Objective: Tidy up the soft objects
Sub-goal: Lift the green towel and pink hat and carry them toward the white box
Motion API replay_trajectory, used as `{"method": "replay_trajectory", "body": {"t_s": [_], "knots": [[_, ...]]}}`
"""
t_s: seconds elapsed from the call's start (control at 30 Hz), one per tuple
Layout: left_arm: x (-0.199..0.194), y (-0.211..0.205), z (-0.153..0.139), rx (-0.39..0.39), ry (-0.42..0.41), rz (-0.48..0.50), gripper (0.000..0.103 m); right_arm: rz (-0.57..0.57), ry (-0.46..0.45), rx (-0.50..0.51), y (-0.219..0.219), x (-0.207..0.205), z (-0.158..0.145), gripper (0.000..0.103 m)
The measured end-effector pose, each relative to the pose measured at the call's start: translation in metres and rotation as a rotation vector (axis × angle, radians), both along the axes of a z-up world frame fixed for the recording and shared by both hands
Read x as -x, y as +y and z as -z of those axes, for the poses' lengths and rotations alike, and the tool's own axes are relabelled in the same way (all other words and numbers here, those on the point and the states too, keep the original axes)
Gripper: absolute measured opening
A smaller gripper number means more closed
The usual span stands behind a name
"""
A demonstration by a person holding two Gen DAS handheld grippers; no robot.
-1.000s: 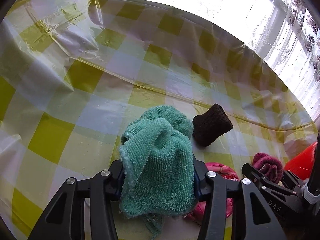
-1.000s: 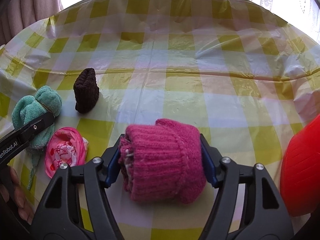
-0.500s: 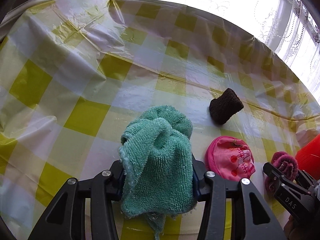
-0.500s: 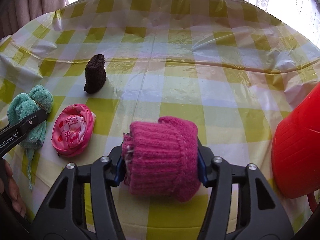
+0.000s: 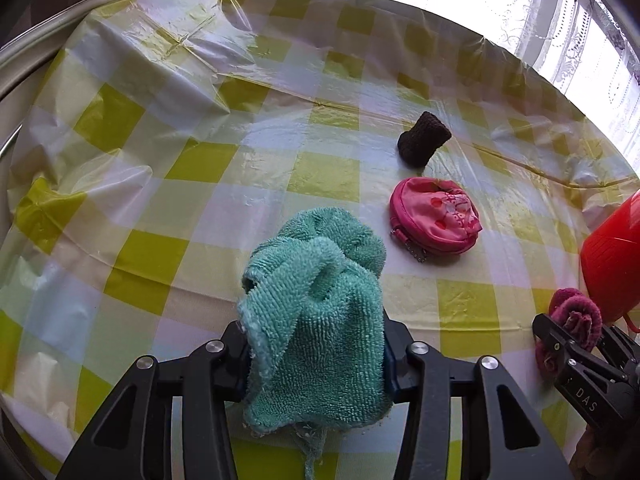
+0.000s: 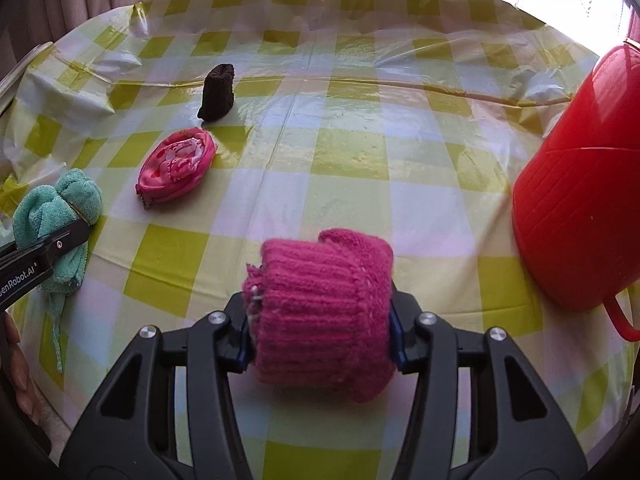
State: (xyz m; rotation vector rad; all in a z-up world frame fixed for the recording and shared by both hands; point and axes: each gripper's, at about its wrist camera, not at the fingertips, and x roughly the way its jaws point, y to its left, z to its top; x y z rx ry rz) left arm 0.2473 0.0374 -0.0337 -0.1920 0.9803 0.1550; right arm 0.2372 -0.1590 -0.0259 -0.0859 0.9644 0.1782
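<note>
A teal terry towel is bunched up between the pads of my left gripper, which is shut on it above the checked tablecloth. A rolled magenta knit piece fills my right gripper; the jaws are closing and the pads press into its sides. The right wrist view also shows the towel at the left edge. In the left wrist view the knit roll sits at the right edge. A pink zip pouch and a dark brown knit piece lie on the cloth beyond both grippers.
A red plastic container with a handle stands at the right. The yellow and white plastic tablecloth is wrinkled, with raised folds at the left and rear. A window with lace curtains lies behind the table. A person's fingers show at lower left.
Both grippers have drawn back with their loads, so the pouch and brown piece now lie farther off. The right jaws have squeezed the knit roll narrower. More of the red container shows.
</note>
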Motion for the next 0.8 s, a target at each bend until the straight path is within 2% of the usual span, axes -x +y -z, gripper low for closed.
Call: {"method": "replay_trajectory", "body": {"t_s": [0.17,0.4,0.8], "knots": [[0.020,-0.020,-0.006,0.008,0.001,0.040,0.048,-0.007,0.009,0.012,-0.007,0.022,-0.004,0.052],[0.052,-0.050,-0.031,-0.021,-0.056,0.093,0.048,0.014,-0.028,0.021,-0.026,0.067,-0.019,0.052],[0.102,-0.132,-0.047,0.027,-0.079,0.288,0.048,0.076,-0.067,0.023,-0.072,0.137,-0.039,0.052]]}}
